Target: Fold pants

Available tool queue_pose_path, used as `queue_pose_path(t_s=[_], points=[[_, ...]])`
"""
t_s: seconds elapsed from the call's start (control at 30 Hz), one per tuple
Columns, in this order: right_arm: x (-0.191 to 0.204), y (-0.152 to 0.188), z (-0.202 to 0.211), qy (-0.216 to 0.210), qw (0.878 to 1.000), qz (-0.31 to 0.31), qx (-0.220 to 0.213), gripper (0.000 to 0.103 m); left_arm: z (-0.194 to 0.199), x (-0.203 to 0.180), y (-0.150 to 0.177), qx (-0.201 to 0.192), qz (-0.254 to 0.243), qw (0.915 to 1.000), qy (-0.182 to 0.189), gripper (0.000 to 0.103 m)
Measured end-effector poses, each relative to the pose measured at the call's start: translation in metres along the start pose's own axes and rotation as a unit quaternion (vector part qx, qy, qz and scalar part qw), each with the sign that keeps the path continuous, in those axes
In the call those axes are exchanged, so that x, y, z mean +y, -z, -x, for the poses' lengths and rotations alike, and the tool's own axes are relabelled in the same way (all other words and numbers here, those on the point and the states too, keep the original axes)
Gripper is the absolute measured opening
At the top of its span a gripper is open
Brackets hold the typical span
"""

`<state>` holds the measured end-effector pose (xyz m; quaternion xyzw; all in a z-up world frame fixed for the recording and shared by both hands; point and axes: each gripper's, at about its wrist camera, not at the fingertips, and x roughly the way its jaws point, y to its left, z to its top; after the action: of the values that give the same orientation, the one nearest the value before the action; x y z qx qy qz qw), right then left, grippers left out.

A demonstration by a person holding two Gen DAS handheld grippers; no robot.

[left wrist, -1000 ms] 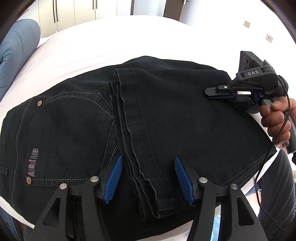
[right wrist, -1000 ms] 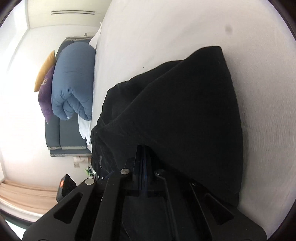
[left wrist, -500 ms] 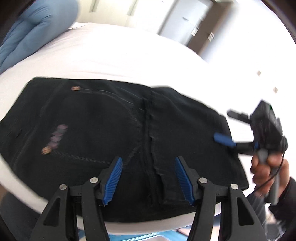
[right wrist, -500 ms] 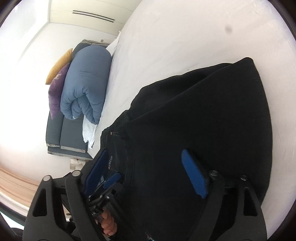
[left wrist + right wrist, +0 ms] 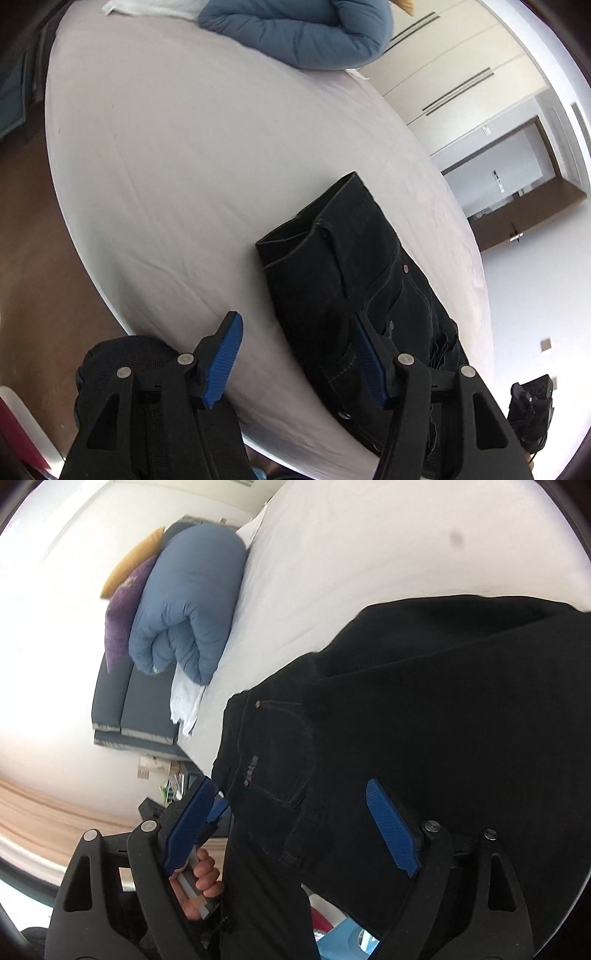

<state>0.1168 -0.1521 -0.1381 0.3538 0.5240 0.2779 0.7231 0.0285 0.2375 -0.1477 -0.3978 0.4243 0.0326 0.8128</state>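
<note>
The pants (image 5: 354,280) are made of black denim, matt and slightly rough, with pale stitched seams and small metal rivets. The sheet (image 5: 184,147) beneath them is white cloth, smooth and matt, with faint creases. The duvet (image 5: 192,602) is a blue quilted fabric, soft and puffy. Both grippers, left (image 5: 297,363) and right (image 5: 291,834), are built of matt black plastic held by shiny metal screws; their pads (image 5: 393,834) are blue, ribbed or finely knurled, seemingly rubber. The wardrobe doors (image 5: 454,62) are finished in a smooth pale laminate, and the floor (image 5: 33,236) appears as brown wood.
</note>
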Motion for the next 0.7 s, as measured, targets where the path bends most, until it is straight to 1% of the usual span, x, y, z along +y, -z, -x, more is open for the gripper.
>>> queue_pose_path(t_s=[0.03,0.07,0.1,0.17,0.23,0.27,0.3,0.37,0.43,0.47,0.53,0.6,0.7], points=[[0.006,-0.003,-0.010,-0.001,1.000,0.005,0.011,0.085,-0.003,0.005,-0.002,0.001,0.016,0.9998,0.009,0.062],[0.011,-0.006,-0.021,0.000,1.000,0.005,0.021,0.085,-0.004,0.009,-0.004,0.001,0.027,0.9995,0.018,0.064],[0.013,-0.010,-0.031,-0.002,1.000,0.002,0.029,0.085,-0.005,0.012,-0.007,-0.001,0.035,0.9990,0.029,0.068],[0.011,-0.016,-0.047,-0.006,0.999,-0.011,0.040,0.085,-0.007,0.015,-0.012,-0.004,0.042,0.9982,0.042,0.073],[0.002,-0.022,-0.063,0.001,0.998,-0.033,0.050,0.085,-0.011,0.006,-0.011,-0.005,0.047,0.9979,0.044,0.073],[-0.004,-0.022,-0.071,0.014,0.997,-0.047,0.059,0.085,-0.013,0.005,-0.013,-0.005,0.049,0.9975,0.050,0.073],[-0.010,-0.023,-0.081,0.026,0.996,-0.058,0.065,0.082,-0.016,0.004,-0.016,-0.004,0.052,0.9969,0.058,0.073],[-0.014,-0.023,-0.086,0.019,0.996,-0.071,0.058,0.082,-0.022,0.004,-0.020,0.001,0.059,0.9960,0.067,0.073],[-0.015,-0.026,-0.086,0.020,0.995,-0.081,0.063,0.082,-0.029,0.007,-0.022,0.005,0.073,0.9940,0.081,0.073],[-0.013,-0.026,-0.087,0.024,0.994,-0.079,0.067,0.082,-0.031,0.007,-0.023,0.006,0.078,0.9933,0.085,0.070],[-0.009,-0.028,-0.086,0.036,0.994,-0.074,0.071,0.083,-0.033,0.006,-0.025,0.012,0.081,0.9923,0.093,0.058],[-0.005,-0.032,-0.088,0.057,0.994,-0.057,0.077,0.084,-0.039,0.005,-0.027,0.021,0.080,0.9926,0.089,0.041],[-0.001,-0.036,-0.092,0.089,0.992,-0.039,0.081,0.084,-0.042,0.003,-0.026,0.027,0.077,0.9923,0.093,0.029]])
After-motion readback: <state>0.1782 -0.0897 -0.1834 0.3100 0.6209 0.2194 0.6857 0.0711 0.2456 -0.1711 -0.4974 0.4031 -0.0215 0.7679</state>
